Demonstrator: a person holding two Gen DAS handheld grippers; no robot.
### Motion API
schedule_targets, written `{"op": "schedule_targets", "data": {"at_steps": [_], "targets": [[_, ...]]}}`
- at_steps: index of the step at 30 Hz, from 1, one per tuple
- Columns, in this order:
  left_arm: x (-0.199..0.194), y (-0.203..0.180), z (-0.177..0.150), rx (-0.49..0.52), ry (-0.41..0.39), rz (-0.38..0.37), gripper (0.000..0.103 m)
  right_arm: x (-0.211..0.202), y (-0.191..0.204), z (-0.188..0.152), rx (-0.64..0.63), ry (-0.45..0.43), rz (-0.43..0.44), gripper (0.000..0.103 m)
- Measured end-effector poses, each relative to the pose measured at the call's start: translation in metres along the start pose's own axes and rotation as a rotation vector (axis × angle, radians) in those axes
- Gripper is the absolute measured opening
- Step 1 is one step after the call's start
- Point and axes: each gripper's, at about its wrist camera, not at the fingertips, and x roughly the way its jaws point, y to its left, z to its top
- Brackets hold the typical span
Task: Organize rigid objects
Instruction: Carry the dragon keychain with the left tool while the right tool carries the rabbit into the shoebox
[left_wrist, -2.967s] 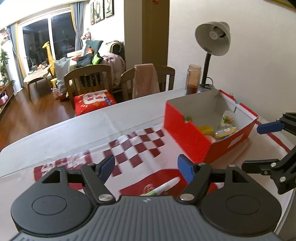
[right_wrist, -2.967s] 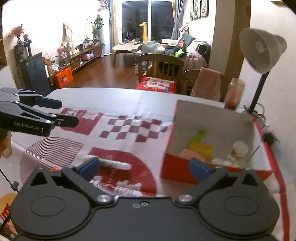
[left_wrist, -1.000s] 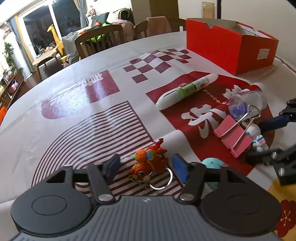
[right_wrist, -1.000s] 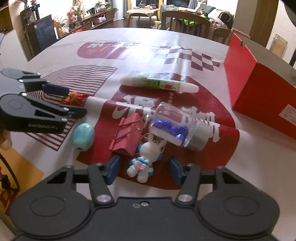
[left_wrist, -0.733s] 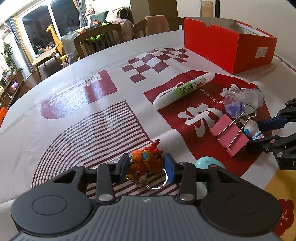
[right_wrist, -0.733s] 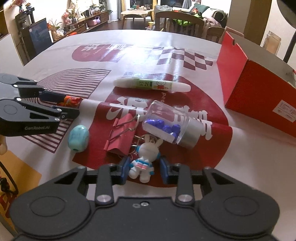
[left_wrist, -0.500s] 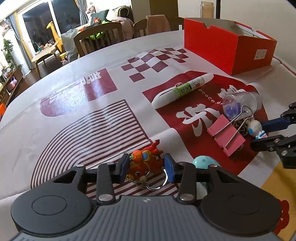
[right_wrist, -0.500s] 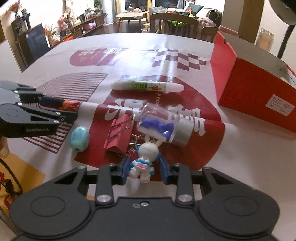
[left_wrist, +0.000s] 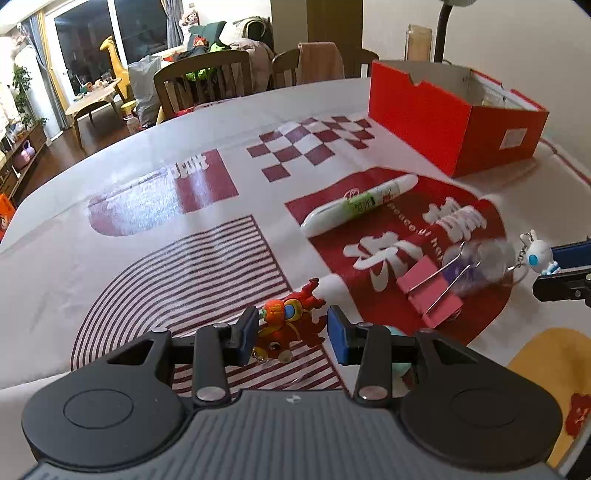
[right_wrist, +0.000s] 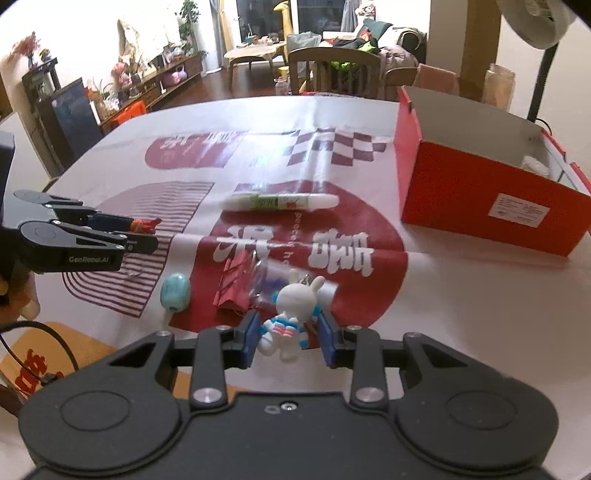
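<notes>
Left tongs (left_wrist: 291, 334): blue pads closed in on a red-and-orange figure keychain (left_wrist: 286, 325). The figure is gripped between the pads, its red tail pointing forward past the tips. Its key ring hangs below, blurred, and I cannot tell whether it touches the cloth. From the right wrist view the left tongs (right_wrist: 138, 234) sit at the left side over the striped patch, red tail poking out at the tips.

Right tongs (right_wrist: 286, 338): pads narrowed onto a white rabbit keychain (right_wrist: 291, 310), holding it by the lower body with the ears pointing away from the camera. In the left wrist view the rabbit (left_wrist: 537, 254) shows at the far right edge, clamped at the tips, its ring and chain trailing to the left.

Tabletop (left_wrist: 129, 240): covered by a white cloth with dark red prints. On the big red disc lie a pink binder clip (left_wrist: 430, 291) and, just beside it, a clear jar (left_wrist: 487, 264) on its side, both motion-blurred. A white pen-shaped tube with a green label (left_wrist: 360, 210) lies further off, near the checkered print. A teal egg-shaped object (right_wrist: 175, 291) lies at the disc's edge, between the two tongs.

Red open box (right_wrist: 491, 195): at the right far side of the tabletop, well apart from both tongs, white inside, white label on its side. Contents are barely visible.
</notes>
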Motion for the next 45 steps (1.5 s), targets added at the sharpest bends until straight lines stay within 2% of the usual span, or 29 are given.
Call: {"op": "schedule_targets", "data": {"at_steps": [13,21,37,45], "targets": [[-0.019,-0.011,0.03,-0.014,-0.02,-0.032,0.04,-0.026,-0.027,0.015,0.012,-0.01,-0.022,0.033],[-0.021,-0.023,0.057,-0.013,-0.044,-0.048,0.04,-0.04,-0.054,0.035,-0.002,-0.05,-0.044,0.033],[-0.009,-0.067,0.137,0.031,-0.125,-0.052,0.04,-0.047,-0.122,0.099,-0.097,-0.14,-0.102,0.033],[0.01,-0.1,0.182,0.085,-0.155,-0.041,0.04,-0.032,-0.162,0.129,-0.118,-0.164,-0.115,0.033]]}}
